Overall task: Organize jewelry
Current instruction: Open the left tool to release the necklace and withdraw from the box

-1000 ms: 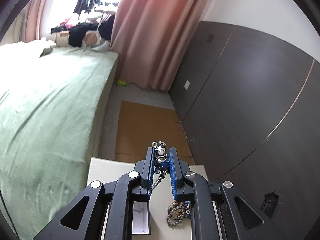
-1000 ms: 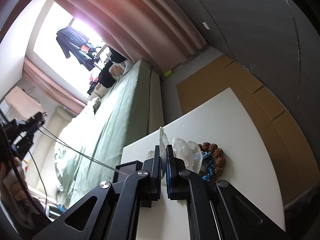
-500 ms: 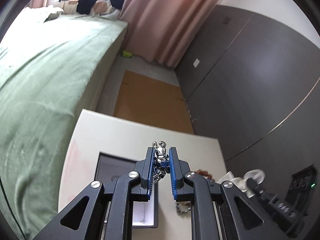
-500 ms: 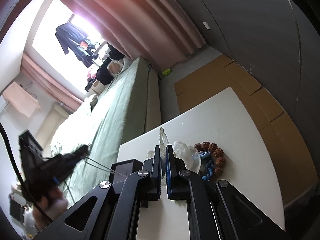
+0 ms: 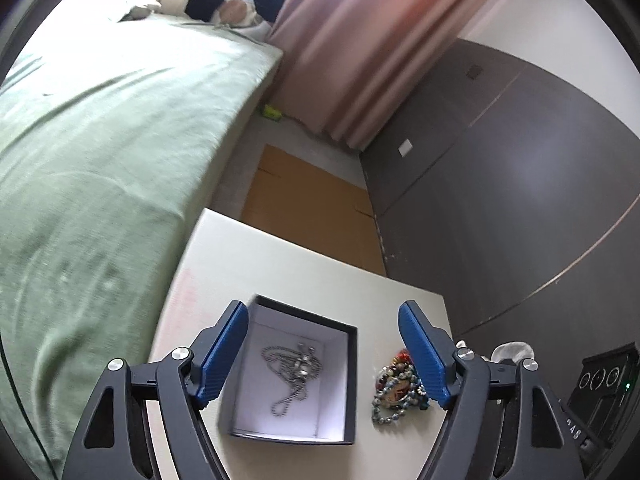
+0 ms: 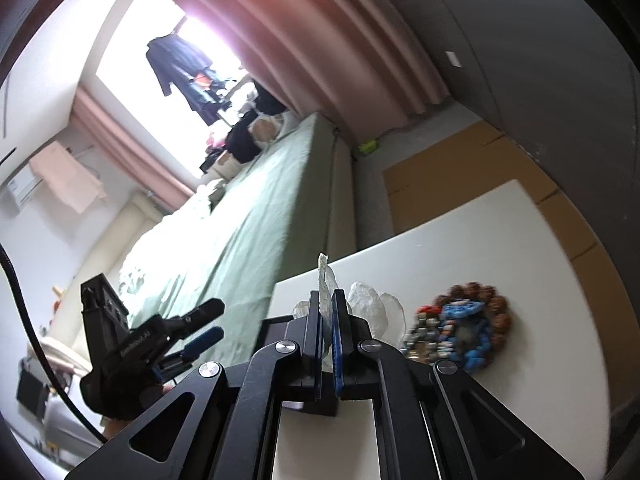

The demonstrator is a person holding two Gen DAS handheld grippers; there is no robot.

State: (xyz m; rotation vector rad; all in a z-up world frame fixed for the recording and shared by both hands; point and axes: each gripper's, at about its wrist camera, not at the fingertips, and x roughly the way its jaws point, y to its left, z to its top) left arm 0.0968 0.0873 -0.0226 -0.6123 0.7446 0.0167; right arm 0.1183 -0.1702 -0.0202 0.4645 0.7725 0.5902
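Observation:
A silver chain necklace [image 5: 294,372] lies inside an open black box with a white lining [image 5: 348,384] on the white table [image 5: 280,264]. My left gripper [image 5: 324,354] is open and empty above the box. A pile of beaded bracelets [image 5: 394,390] lies right of the box and also shows in the right wrist view [image 6: 460,330]. My right gripper [image 6: 327,312] is shut on a clear plastic bag [image 6: 360,304] held over the table. The left gripper shows in the right wrist view [image 6: 192,332] at the left.
A bed with a green sheet [image 5: 100,160] stands left of the table. Flat cardboard [image 5: 312,204] lies on the floor beyond it. A dark wall panel [image 5: 500,180] runs along the right. Pink curtains [image 5: 360,40] hang at the back.
My left gripper has opened and let the necklace drop into the box. It moved over the box. My right gripper stays shut on the bag.

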